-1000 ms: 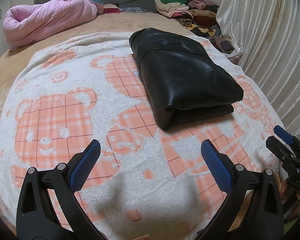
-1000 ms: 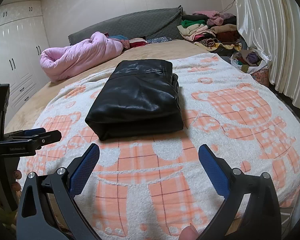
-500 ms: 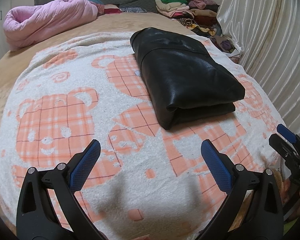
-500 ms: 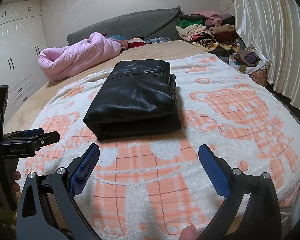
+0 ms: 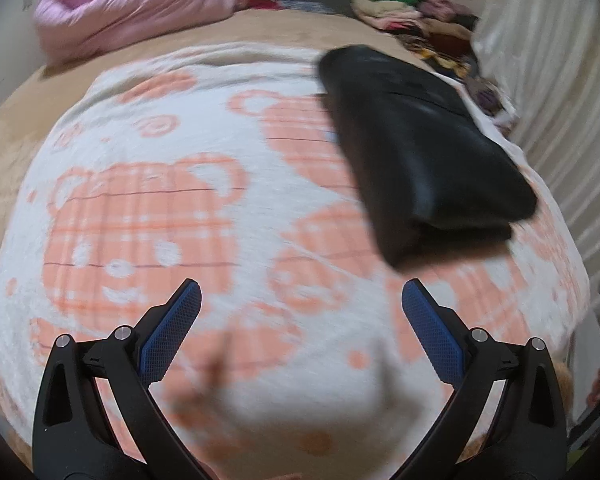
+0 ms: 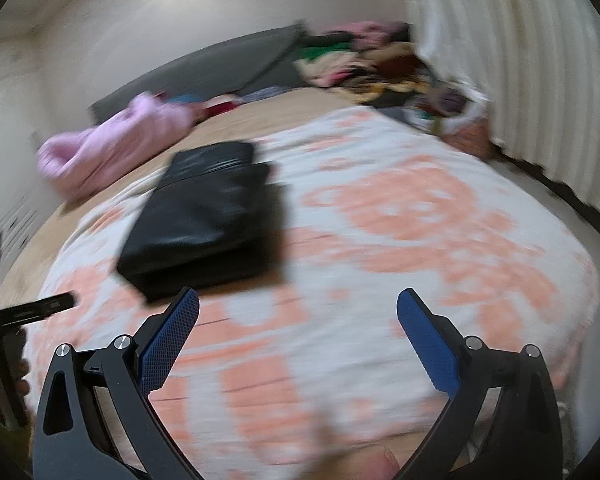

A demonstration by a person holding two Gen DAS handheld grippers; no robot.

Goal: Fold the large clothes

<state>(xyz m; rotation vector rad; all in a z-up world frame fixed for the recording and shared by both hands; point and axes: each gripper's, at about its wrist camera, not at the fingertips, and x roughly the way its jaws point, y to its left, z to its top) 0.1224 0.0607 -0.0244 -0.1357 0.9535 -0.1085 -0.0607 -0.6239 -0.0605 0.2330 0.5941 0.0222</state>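
Observation:
A black leather garment (image 5: pixel 424 152) lies folded into a thick rectangle on the white blanket with orange bears (image 5: pixel 148 208); it also shows in the right wrist view (image 6: pixel 212 216). My left gripper (image 5: pixel 300 320) is open and empty, above the blanket, short of the garment and to its left. My right gripper (image 6: pixel 298 320) is open and empty, short of the garment and to its right. The left gripper also shows at the left edge of the right wrist view (image 6: pixel 28 308). Both views are blurred by motion.
A pink quilt (image 5: pixel 128 8) lies bunched at the far left of the bed. A heap of mixed clothes (image 5: pixel 416 16) sits at the far right by the grey headboard (image 6: pixel 204 76). A pale curtain (image 6: pixel 520 64) hangs along the right side.
Both grippers have pulled back and swung, blurring the views. The folded garment now sits further right in the left view and further left in the right view. Jaws stay open.

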